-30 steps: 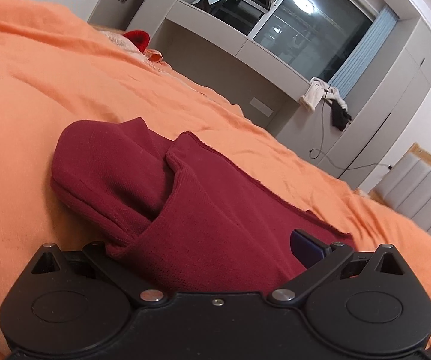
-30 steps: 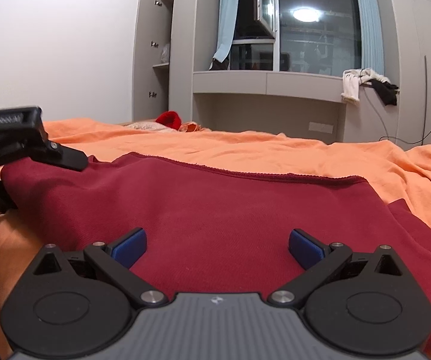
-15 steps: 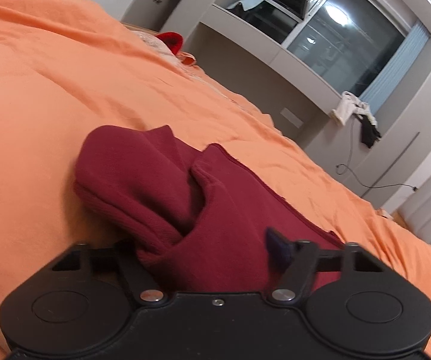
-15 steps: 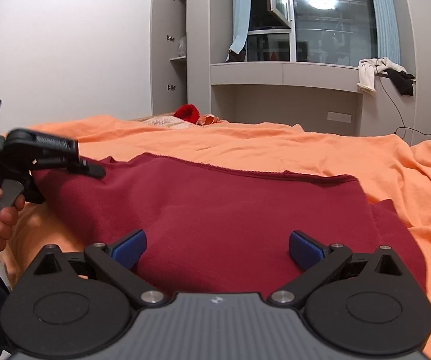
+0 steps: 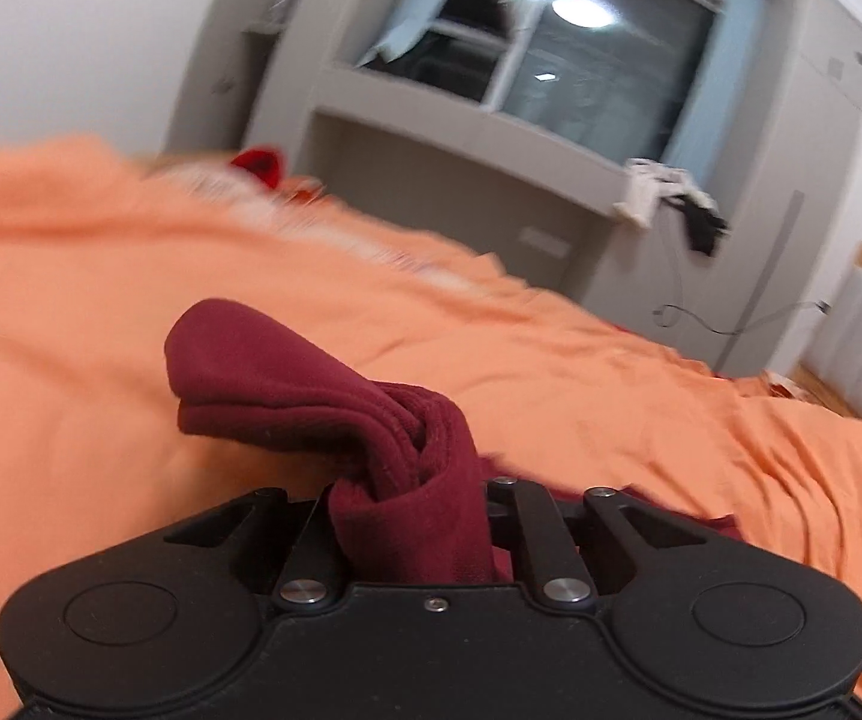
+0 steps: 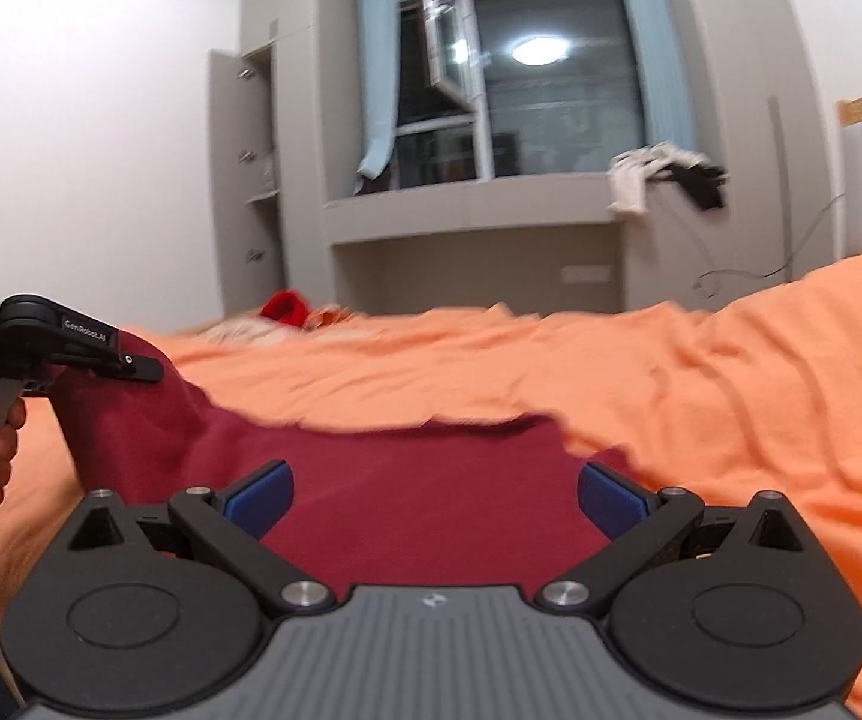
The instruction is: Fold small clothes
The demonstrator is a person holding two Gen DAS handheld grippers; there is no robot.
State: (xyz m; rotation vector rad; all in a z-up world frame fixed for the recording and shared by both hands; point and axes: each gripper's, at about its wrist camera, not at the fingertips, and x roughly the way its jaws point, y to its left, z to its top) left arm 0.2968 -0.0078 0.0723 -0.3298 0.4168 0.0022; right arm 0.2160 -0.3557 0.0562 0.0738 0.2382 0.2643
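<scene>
Left gripper [image 5: 410, 516] clamped on a bunched edge of the maroon garment [image 5: 311, 396], lifting it off the orange bedsheet [image 5: 71, 312]. Right gripper [image 6: 431, 495] spread apart, garment lying between and ahead of its blue pads [image 6: 257, 495].

We see a bed covered by a rumpled orange sheet [image 6: 700, 372]. A dark red garment [image 6: 431, 492] lies on it near the front edge, one end bunched and lifted. At the far edge sit a bright red item [image 6: 284, 307] and pale patterned fabric [image 6: 245, 329].
</scene>
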